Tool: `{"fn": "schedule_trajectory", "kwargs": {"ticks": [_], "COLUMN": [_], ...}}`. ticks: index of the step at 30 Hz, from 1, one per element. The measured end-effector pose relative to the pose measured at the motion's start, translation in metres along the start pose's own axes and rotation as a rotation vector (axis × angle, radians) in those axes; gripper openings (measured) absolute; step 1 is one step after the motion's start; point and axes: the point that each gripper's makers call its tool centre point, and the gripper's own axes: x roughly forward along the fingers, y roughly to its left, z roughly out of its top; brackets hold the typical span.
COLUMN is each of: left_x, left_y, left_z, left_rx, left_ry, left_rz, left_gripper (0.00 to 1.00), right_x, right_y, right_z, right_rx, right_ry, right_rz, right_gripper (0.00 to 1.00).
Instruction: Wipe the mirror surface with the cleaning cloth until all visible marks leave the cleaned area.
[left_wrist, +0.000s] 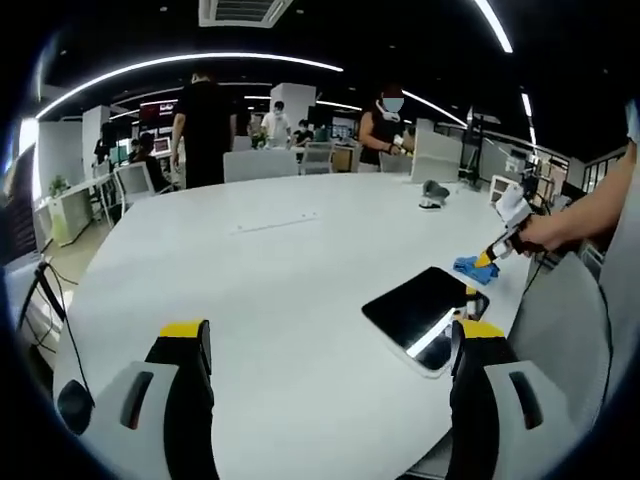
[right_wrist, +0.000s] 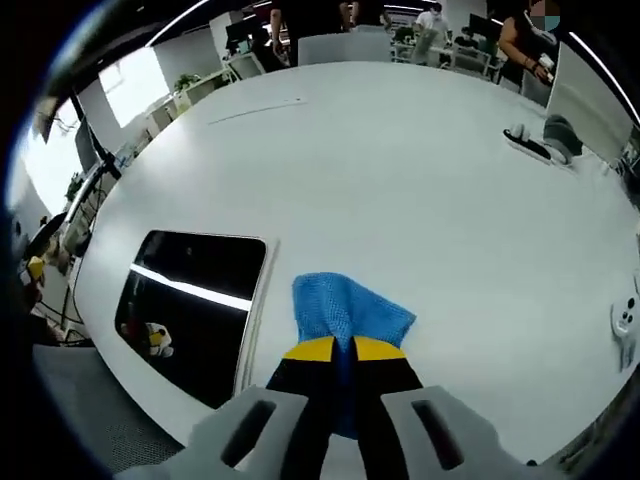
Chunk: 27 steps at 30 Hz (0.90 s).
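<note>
Right gripper view: right gripper (right_wrist: 346, 349) pinching blue cloth (right_wrist: 350, 310) on white table (right_wrist: 400, 180), just right of mirror (right_wrist: 195, 310). Left gripper (left_wrist: 330, 335) spread wide, near mirror (left_wrist: 425, 310).

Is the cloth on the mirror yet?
No: the blue cloth, held in the right tool, lies on the white table beside the mirror.

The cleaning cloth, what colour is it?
Blue; the cleaning cloth shows best in the right gripper view.

One mirror (right_wrist: 195, 305) and one blue cleaning cloth (right_wrist: 348, 312) lay on one white tabletop (right_wrist: 400, 170). Two grippers, left gripper (left_wrist: 330, 345) and right gripper (right_wrist: 336, 348), were there.
</note>
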Motion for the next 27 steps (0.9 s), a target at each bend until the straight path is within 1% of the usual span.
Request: {"fn": "schedule_trajectory", "kwargs": {"ticks": [1, 3, 5, 6, 9, 12, 14, 17, 20, 23, 27], "left_x": [-0.001, -0.004, -0.007, -0.007, -0.009, -0.009, -0.009, -0.006, -0.003, -0.001, 0.0], "left_y": [0.001, 0.003, 0.002, 0.001, -0.002, -0.002, -0.001, -0.003, -0.005, -0.005, -0.003], "left_z": [0.0, -0.002, -0.003, -0.004, -0.012, -0.014, -0.012, -0.009, -0.011, -0.012, -0.015], "left_rx": [0.0, -0.019, -0.028, -0.029, -0.026, -0.027, -0.03, -0.022, -0.02, -0.021, -0.028], "left_ry": [-0.002, -0.006, -0.015, -0.014, 0.004, 0.009, 0.005, -0.002, 0.006, 0.009, 0.017], "left_rz": [0.003, 0.014, 0.021, 0.022, 0.018, 0.02, 0.022, 0.019, 0.011, 0.006, 0.007], "left_gripper": [0.99, 0.99, 0.99, 0.99, 0.99, 0.99, 0.99, 0.99, 0.99, 0.99, 0.99], "right_x": [-0.002, -0.005, -0.006, -0.007, -0.007, -0.006, -0.003, 0.003, 0.011, 0.023, 0.032], "right_y": [0.002, 0.008, 0.015, 0.017, 0.025, 0.037, 0.045, 0.051, 0.058, 0.064, 0.071], "right_z": [0.002, 0.009, 0.015, 0.024, 0.037, 0.047, 0.05, 0.055, 0.056, 0.054, 0.049], "right_rx": [0.018, -0.005, 0.031, 0.047, 0.071, 0.068, 0.069, 0.07, 0.069, 0.073, 0.098], "right_ry": [0.002, -0.01, -0.017, -0.041, -0.056, -0.067, -0.064, -0.062, -0.05, -0.024, 0.004], "right_rz": [0.004, 0.014, 0.036, 0.033, 0.054, 0.065, 0.08, 0.083, 0.083, 0.076, 0.074], "right_gripper": [0.0, 0.0, 0.0, 0.0, 0.0, 0.0, 0.0, 0.0, 0.0, 0.0, 0.0]}}
